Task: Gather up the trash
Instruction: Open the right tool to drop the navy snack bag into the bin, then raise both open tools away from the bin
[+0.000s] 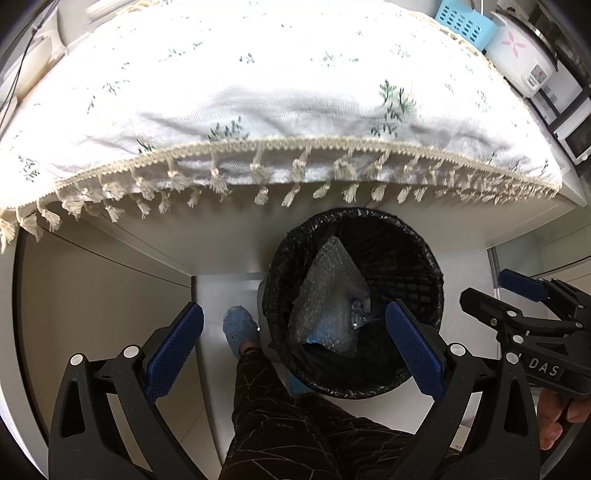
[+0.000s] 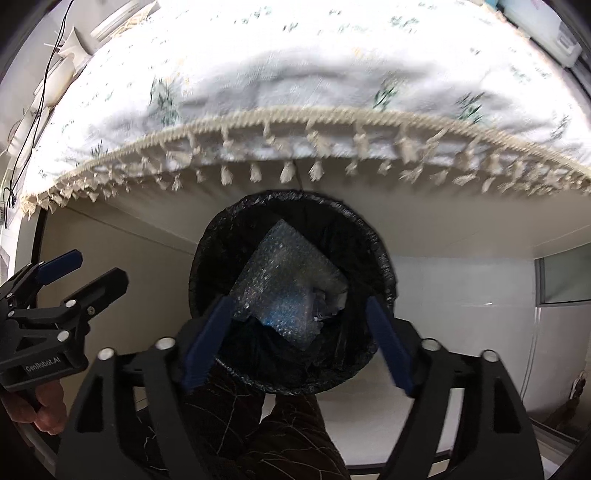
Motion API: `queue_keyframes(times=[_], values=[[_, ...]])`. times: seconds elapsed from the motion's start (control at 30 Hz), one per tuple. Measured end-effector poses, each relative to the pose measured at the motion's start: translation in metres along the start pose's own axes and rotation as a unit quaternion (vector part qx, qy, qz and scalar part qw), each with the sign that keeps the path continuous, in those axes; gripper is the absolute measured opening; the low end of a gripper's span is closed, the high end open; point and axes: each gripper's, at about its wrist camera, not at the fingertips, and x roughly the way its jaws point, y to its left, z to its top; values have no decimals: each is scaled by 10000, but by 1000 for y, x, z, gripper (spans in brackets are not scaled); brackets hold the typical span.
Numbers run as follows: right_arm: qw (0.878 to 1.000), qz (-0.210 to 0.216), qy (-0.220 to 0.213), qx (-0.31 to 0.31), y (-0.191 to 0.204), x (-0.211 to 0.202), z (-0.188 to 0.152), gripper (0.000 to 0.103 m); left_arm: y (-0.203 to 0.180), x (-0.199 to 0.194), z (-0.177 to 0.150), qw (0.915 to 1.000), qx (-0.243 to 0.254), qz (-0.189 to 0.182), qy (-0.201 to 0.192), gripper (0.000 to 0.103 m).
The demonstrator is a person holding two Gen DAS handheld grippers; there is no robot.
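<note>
bubble wrap (image 2: 280, 291) lies in the black-lined bin (image 2: 384, 258) under the table edge, atop some clear plastic scraps; looks light, soft, crushable, likely slippery, best pinched at a loose corner. right gripper (image 2: 295, 336) spread wide over the bin, empty. left gripper (image 1: 295, 347) likewise apart, nothing between.

Glossy bubble wrap (image 1: 325, 291), crinkled plastic bin liner (image 1: 406, 236)

A white floral tablecloth (image 1: 280, 85) with a cream tasselled fringe (image 1: 258, 173) covers the table across twelve o'clock. At one o'clock stand a light blue slotted basket (image 1: 463, 24) and, just beside it, a white rice cooker (image 1: 524, 59). A blue shoe (image 1: 240, 326) rests on the floor near six o'clock.
</note>
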Motion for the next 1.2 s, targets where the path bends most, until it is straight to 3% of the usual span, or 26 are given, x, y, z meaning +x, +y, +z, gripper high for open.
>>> queue_keyframes(times=[0.23,0.43,0.7,1.2], values=[[9959,-428,-789,-88,-12,-65,17,95,12,-48,17,9992,-182,-61,-355,97],[9893,-459,-1381,-78,-14,-129,35,95,18,-104,36,9969,-294,-64,-731,97],[9835,-338,-1775,20,-11,-188,44,95,23,-170,57,9930,-301,-92,-1142,97],[9812,-375,-1877,245,-22,-203,49,95,33,-183,63,9922,-221,-83,-1225,97]])
